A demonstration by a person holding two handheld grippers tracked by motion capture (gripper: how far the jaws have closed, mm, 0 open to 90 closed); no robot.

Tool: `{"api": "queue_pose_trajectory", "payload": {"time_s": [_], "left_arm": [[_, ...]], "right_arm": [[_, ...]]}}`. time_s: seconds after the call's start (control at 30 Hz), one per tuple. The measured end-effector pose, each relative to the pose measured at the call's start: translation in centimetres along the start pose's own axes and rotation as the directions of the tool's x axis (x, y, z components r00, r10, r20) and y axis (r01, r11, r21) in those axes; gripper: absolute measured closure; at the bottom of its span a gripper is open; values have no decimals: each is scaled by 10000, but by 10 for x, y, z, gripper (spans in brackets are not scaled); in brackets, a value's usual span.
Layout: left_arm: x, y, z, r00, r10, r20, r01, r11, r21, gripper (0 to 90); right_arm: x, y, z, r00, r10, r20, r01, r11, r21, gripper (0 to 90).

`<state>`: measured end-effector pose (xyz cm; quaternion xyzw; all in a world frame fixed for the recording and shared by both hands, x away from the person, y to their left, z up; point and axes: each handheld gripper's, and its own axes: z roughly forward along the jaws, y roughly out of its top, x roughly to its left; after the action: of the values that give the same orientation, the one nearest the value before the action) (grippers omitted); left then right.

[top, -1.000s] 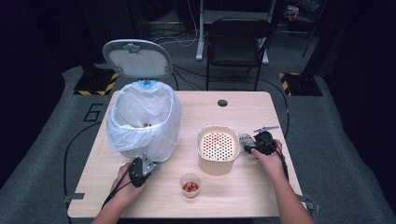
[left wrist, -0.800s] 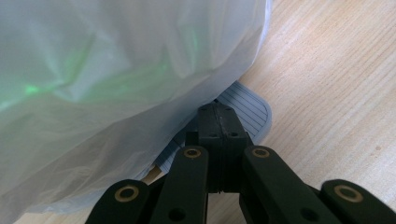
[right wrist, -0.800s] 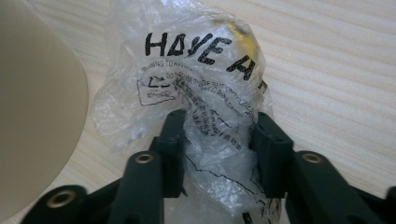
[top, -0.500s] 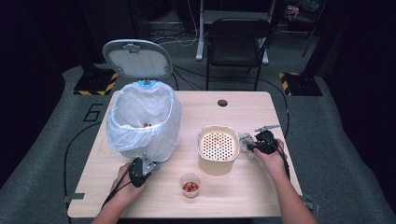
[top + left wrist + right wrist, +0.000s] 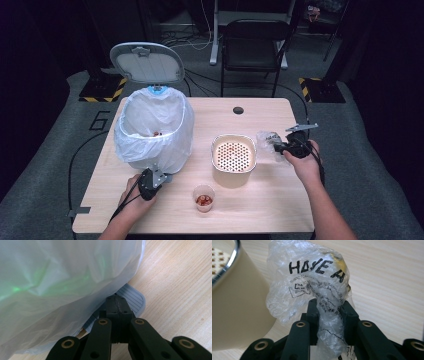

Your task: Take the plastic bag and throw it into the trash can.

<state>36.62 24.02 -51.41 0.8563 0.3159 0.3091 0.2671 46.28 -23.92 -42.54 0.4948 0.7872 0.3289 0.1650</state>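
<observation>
Both forearms bare to the bottom edge of the high view; no sleeves, no gloves.

Left gripper [image 5: 117,305]: matte black plastic. Two flat rectangular jaws, each with small recessed screw holes near the tip. Behind them, four broad black link bars fan outward, each pinned by a brass-coloured ring rivet with a dark centre. From the high view the left gripper [image 5: 150,180] has a compact black body with a small grey plate on top and a thin black cable.

Right gripper [image 5: 329,312]: same black jaws, same linkage, brass-ringed pivots. In the high view the right gripper [image 5: 280,146] carries a grey three-cornered plate on top; black cable runs along the forearm.
</observation>
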Motion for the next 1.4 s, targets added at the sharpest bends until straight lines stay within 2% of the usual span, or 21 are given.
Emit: {"api": "queue_pose_trajectory", "payload": {"time_s": [0.1,0.13,0.23,0.53,0.6,0.67,0.83,1.0,1.07,1.17,1.27,1.3,1.33,1.37,1.4], "left_arm": [[-1,0,0,9999,-131,6,131,9999,-6,900],[-1,0,0,9999,-131,6,131,9999,-6,900],[0,0,0,9998,-144,109,144,9999,63,900],[0,0,0,9999,-123,112,123,9999,63,900],[0,0,0,9999,-125,116,124,9999,61,900],[0,0,0,9998,-141,113,141,9999,62,900],[0,0,0,9999,-115,117,114,9999,79,900],[0,0,0,9999,-110,123,109,9999,86,900],[0,0,0,9998,-124,126,123,9999,83,900],[0,0,0,9998,-168,127,168,9999,30,900],[1,0,0,9997,-167,173,167,9999,14,900],[2,0,0,9999,-16,111,17,10000,-47,900],[2,0,0,9998,-4,183,4,10000,31,900],[2,0,0,9998,-4,183,4,10000,31,900],[1,0,0,9999,1,153,-1,10000,33,900]], "right_arm": [[-1,9,-15,9999,-13,109,14,9999,-124,732],[-1,9,-15,9999,-13,109,14,9999,-124,732],[-1,17,-27,9997,-211,129,216,9992,-341,732],[7,33,-42,9987,-499,88,504,9972,-558,732],[9,37,-47,9969,-791,40,792,9947,-654,731],[14,42,-51,9974,-717,-40,713,9951,-691,732],[32,61,-61,9908,-1295,-400,1253,9877,-939,732],[58,82,-66,9775,-1860,-993,1745,9780,-1144,731],[68,90,-67,9673,-2227,-1215,2074,9700,-1264,731],[86,102,-69,9540,-2502,-1654,2289,9637,-1375,731],[101,114,-71,9360,-2876,-2029,2602,9536,-1513,731],[107,118,-71,9346,-2848,-2131,2573,9550,-1478,731],[112,122,-71,9274,-3026,-2201,2732,9495,-1543,731],[112,122,-71,9274,-3026,-2201,2732,9495,-1543,731],[124,131,-71,9151,-3279,-2346,2975,9419,-1559,731]]}}
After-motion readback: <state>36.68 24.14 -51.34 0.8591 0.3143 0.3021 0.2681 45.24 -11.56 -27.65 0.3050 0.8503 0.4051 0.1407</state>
